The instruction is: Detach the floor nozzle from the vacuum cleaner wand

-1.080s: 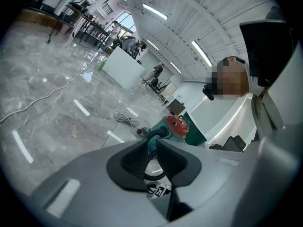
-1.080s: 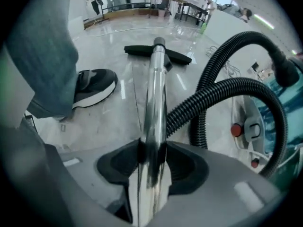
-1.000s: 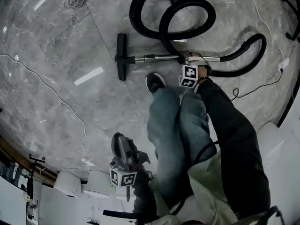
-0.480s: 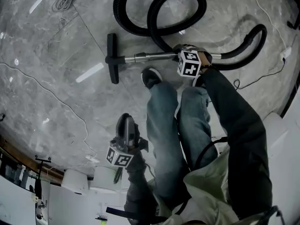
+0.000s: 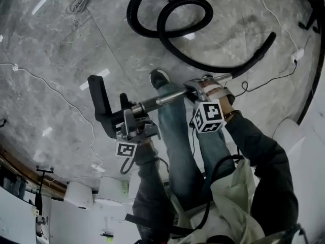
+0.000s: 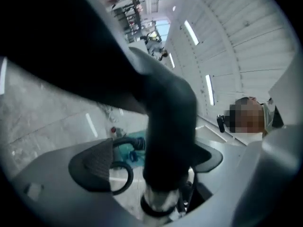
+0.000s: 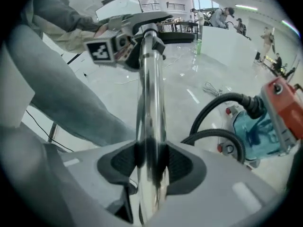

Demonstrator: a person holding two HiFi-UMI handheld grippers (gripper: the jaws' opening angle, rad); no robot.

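Mid-left in the head view, the stiff, likely light nozzle (image 5: 100, 103) sits on the slick metal wand (image 5: 162, 99) clamped by the right gripper (image 7: 151, 162); the left gripper (image 6: 156, 169), jaws just opened wide, straddles its neck, the place to grip

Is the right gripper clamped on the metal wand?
Yes, the right gripper has both pads pressed against the metal wand in its own view.

The shiny wand (image 7: 150, 93) is clamped dead centre between the right gripper's (image 7: 151, 162) dark pads. Further up, the left gripper (image 7: 124, 45) is seen beside it, and a blue vacuum cleaner (image 7: 265, 126) off right.
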